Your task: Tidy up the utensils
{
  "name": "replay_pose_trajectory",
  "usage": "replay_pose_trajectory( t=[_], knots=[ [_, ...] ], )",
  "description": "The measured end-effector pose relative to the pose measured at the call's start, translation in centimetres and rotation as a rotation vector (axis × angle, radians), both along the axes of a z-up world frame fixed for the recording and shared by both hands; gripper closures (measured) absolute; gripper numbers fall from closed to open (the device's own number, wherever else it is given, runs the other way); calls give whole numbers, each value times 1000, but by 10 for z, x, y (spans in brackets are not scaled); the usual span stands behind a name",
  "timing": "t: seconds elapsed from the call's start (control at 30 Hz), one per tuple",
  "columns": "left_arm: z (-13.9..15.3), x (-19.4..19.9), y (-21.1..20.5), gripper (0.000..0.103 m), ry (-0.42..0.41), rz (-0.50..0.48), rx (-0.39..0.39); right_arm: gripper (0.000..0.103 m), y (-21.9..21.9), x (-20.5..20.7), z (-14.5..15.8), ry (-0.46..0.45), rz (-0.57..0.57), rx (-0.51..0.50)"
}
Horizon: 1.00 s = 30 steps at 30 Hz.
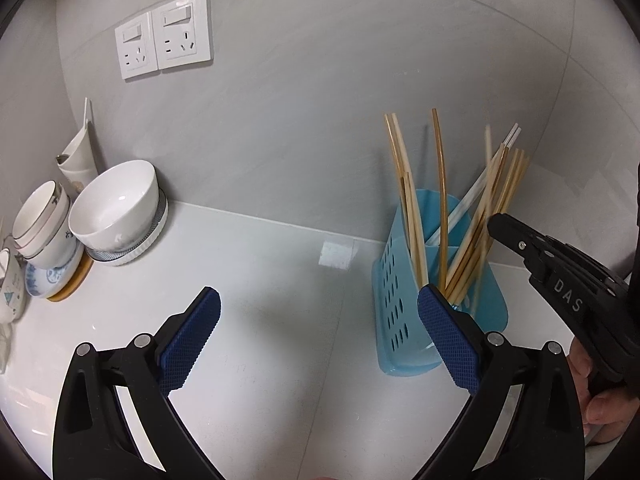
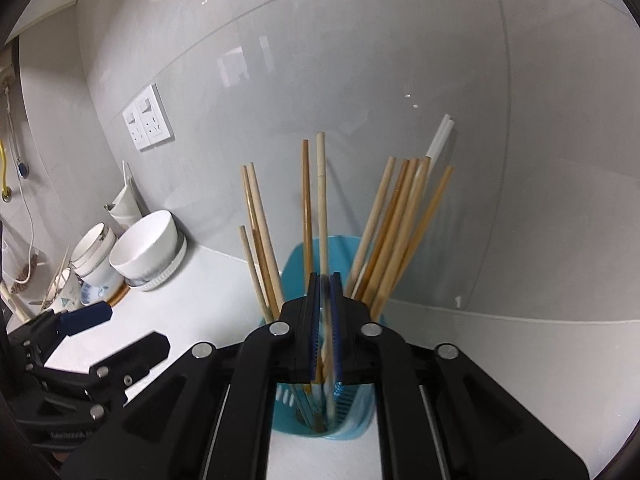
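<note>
One blue holder (image 2: 304, 256) of about a dozen wooden chopsticks (image 2: 394, 224) and two white ones (image 2: 440, 138), two wall sockets (image 1: 164, 36), one large white bowl (image 1: 116, 208), two grippers, left (image 1: 320, 336) and right (image 2: 325, 328), were seen.

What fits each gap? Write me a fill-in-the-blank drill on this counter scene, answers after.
1. The chopsticks stand in a holder coloured ____.
2. The left claw is ____, with nothing between its pads.
3. The right claw is shut on a ____.
4. On the wall hang ____ white sockets.

Missing words: blue; open; chopstick; two
</note>
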<state>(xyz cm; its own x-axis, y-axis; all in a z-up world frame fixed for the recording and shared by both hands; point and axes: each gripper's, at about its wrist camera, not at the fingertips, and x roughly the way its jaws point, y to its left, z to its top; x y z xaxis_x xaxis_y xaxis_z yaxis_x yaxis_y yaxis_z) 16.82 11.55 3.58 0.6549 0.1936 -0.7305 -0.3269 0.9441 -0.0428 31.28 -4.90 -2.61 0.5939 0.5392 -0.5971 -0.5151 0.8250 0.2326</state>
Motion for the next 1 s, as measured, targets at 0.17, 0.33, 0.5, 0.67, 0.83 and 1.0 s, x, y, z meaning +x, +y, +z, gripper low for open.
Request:
replay_pose_trajectory(
  t=[0.17, 0.33, 0.5, 0.67, 0.83, 1.0],
  knots=[
    [6, -2, -3, 6, -11, -2, 2, 65, -19, -7, 16, -10, -35, -9],
    [14, -12, -11, 6, -32, -18, 11, 40, -41, -20, 29, -11, -66, -18],
    [26, -26, -16, 6, -50, -22, -11, 22, -60, -41, 38, -3, -83, -40],
    [33, -46, -28, 6, -58, -46, -12, 11, -77, -67, 41, 54, -77, -38],
    [34, -64, -38, 6, -38, -59, -27, 8, -85, -90, 44, 57, -89, -72],
    [32, -80, -47, 6, -7, -67, -38, 8, -99, -113, 41, 72, -107, -105]
  ],
)
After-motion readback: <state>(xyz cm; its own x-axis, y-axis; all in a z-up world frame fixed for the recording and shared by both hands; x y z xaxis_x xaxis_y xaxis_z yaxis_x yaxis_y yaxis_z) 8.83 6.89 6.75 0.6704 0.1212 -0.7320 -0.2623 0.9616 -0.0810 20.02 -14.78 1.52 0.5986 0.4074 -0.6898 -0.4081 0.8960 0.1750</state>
